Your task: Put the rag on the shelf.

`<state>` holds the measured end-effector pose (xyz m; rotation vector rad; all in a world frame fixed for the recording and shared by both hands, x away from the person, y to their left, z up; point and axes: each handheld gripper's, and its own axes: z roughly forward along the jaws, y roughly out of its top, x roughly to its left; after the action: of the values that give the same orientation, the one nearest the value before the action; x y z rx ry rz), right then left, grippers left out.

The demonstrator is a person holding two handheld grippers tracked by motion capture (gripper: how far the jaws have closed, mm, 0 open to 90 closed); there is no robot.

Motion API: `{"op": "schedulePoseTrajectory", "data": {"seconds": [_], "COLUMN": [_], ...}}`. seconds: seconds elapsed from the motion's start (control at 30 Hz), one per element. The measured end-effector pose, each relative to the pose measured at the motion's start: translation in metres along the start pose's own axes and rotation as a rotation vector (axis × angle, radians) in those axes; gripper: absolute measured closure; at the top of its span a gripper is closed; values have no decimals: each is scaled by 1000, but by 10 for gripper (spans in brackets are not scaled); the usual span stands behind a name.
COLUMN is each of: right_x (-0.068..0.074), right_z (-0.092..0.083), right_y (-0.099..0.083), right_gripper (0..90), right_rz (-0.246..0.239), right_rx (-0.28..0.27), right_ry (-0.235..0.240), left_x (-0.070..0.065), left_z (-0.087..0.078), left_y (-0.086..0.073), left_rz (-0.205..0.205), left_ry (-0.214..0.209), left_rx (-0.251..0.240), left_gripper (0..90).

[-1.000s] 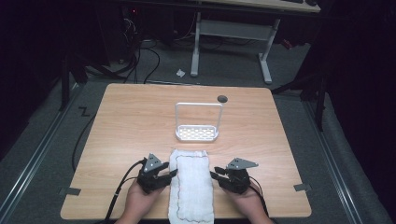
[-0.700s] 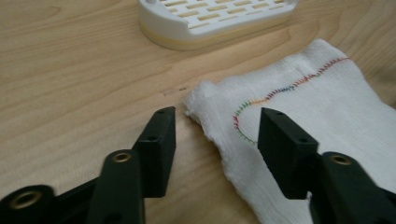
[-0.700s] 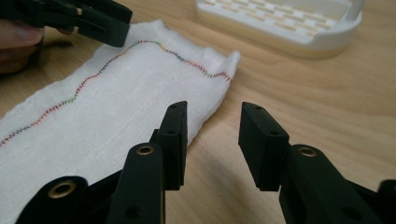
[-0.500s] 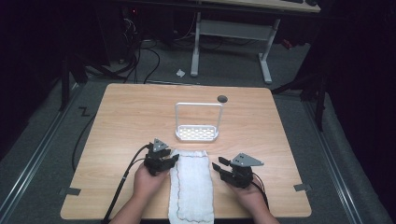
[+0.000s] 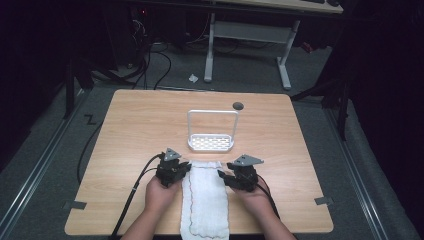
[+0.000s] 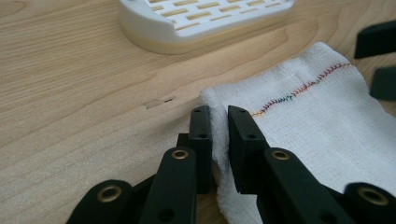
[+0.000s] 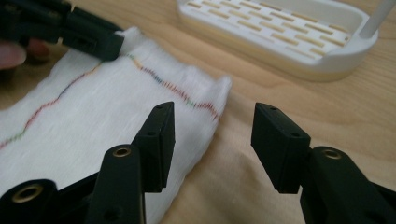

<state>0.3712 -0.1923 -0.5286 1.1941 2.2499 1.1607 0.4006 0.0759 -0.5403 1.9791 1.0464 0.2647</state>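
A white folded cloth (image 5: 205,197) with multicoloured stitching lies lengthwise at the table's near edge. My left gripper (image 5: 184,169) sits at its far left corner; in the left gripper view its jaws pinch the cloth's left edge (image 6: 217,122). My right gripper (image 5: 223,176) rests at the cloth's far right corner. In the right gripper view it (image 7: 212,126) stands open, one jaw over the cloth (image 7: 112,102) and the other over bare wood beside its edge. Beyond the cloth stands a white slotted rack (image 5: 211,142) with a tall wire handle.
The wooden table (image 5: 130,130) stretches wide to the left and right of the rack. A small dark round spot (image 5: 238,105) sits near the far edge. Black cables trail from both grippers off the near edge. Tape marks (image 5: 74,204) lie at the near corners.
Both grippers have slid away from the person along the cloth's sides to its far corners. The left one now pinches the cloth's edge.
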Motion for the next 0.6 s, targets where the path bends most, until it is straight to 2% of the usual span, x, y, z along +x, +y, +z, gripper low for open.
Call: {"op": "schedulePoseTrajectory", "data": {"seconds": [0.1,0.13,0.17,0.23,0.33,0.47,0.6], "right_x": [-10,-12,-14,-15,-12,-11,-6], "right_z": [11,14,17,21,25,27,27], "right_y": [10,12,13,14,12,11,10], "right_gripper": [531,563,615,621,618,642,716], "right_rz": [53,67,70,84,66,66,16], "right_rx": [15,17,15,28,65,59,58], "right_ry": [25,33,40,62,53,60,59], "left_x": [0,0,0,0,0,0,1], "left_z": [0,0,0,0,0,0,0], "left_y": [0,0,0,0,0,0,0], "left_rz": [2,1,-1,1,0,-3,-7], "left_ry": [3,0,-2,1,-1,-4,-8], "left_rx": [0,1,1,1,1,0,0], "left_gripper": [809,809,810,809,809,810,810]}}
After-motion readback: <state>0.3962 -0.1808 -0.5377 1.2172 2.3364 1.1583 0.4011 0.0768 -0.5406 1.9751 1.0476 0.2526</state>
